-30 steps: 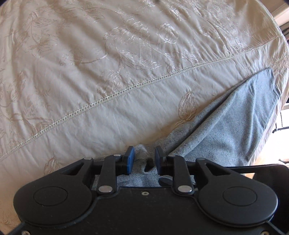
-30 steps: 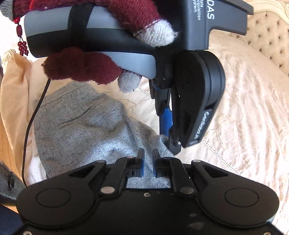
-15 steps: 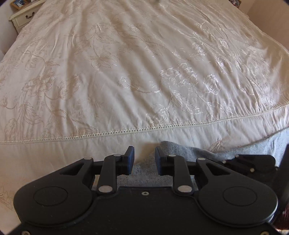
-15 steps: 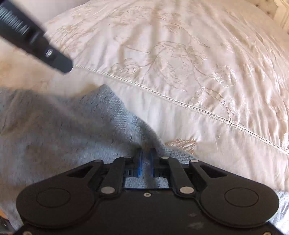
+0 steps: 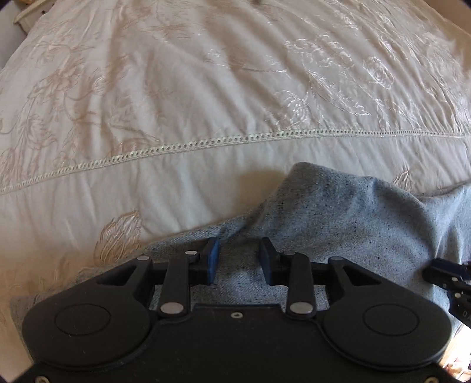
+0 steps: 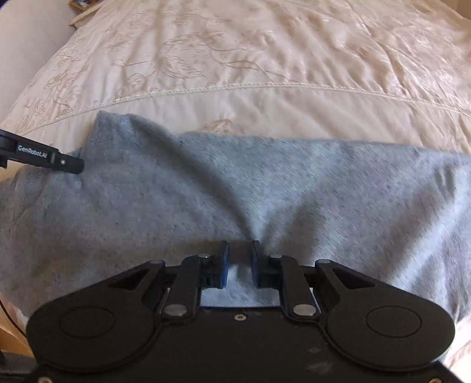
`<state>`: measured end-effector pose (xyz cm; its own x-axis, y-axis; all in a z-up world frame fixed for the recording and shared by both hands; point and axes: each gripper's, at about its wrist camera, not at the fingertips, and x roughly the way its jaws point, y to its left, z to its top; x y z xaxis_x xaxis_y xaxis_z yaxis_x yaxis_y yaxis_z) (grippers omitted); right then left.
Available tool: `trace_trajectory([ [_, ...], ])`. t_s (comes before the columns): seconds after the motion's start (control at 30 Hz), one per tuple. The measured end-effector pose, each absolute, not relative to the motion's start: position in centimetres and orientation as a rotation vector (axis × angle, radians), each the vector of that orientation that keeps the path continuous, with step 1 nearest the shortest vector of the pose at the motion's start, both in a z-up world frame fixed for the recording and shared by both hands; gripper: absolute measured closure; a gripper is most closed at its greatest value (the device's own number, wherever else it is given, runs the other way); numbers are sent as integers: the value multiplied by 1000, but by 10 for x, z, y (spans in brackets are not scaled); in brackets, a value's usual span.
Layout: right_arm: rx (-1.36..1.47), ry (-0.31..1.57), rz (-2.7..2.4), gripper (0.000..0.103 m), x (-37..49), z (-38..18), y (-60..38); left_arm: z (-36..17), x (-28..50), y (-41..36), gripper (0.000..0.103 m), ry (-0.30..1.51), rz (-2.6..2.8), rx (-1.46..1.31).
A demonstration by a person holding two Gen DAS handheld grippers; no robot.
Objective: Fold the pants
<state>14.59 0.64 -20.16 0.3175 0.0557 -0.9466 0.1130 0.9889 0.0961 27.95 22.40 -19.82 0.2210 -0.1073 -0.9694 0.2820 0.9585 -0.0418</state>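
Observation:
The grey knit pants (image 6: pixel 265 182) lie spread across the near edge of the cream embroidered bedspread (image 6: pixel 265 59). In the right wrist view one corner sticks up at the far left. My right gripper (image 6: pixel 239 263) points down over the pants. Its jaws are opening and a pucker of the cloth runs into the gap, with the pads standing off it. My left gripper (image 5: pixel 239 259) is also over the pants (image 5: pixel 353 224), near their left end. Its jaws are opening too, with cloth lying flat under the gap and nothing pinched. Each gripper shows at the edge of the other's view.
The bedspread (image 5: pixel 206 88) stretches far ahead, with an openwork seam (image 5: pixel 206 144) running across it. A bedside cabinet (image 6: pixel 82 10) peeks in at the top left corner. The tip of the right gripper (image 5: pixel 447 274) is close on the right in the left wrist view.
Both grippers came down toward the bed with the pants, which went from hanging bunched to lying spread on the bedspread. Both pairs of jaws stand wider. The right wrist rolled round to face the bed.

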Motion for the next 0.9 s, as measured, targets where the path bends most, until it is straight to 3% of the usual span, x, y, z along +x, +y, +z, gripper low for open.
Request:
trace_trajectory([
  [0.13, 225, 1216, -153, 84, 123, -188, -24, -174, 259, 222, 69, 1245, -240, 130],
  [0.37, 347, 1360, -296, 84, 85, -204, -74, -187, 191, 197, 63, 1292, -313, 167],
  [0.47, 342, 1329, -218, 82, 76, -188, -85, -194, 179, 203, 64, 1334, -178, 129],
  [0.53, 344, 1263, -191, 82, 74, -174, -101, -183, 179, 198, 68, 1322, -120, 77],
  [0.7, 389, 1161, -245, 81, 77, -163, -171, -166, 191, 142, 68, 1230, -192, 49],
  [0.9, 403, 1141, -386, 81, 63, -166, -279, -203, 234, 77, 63, 1256, -191, 20],
])
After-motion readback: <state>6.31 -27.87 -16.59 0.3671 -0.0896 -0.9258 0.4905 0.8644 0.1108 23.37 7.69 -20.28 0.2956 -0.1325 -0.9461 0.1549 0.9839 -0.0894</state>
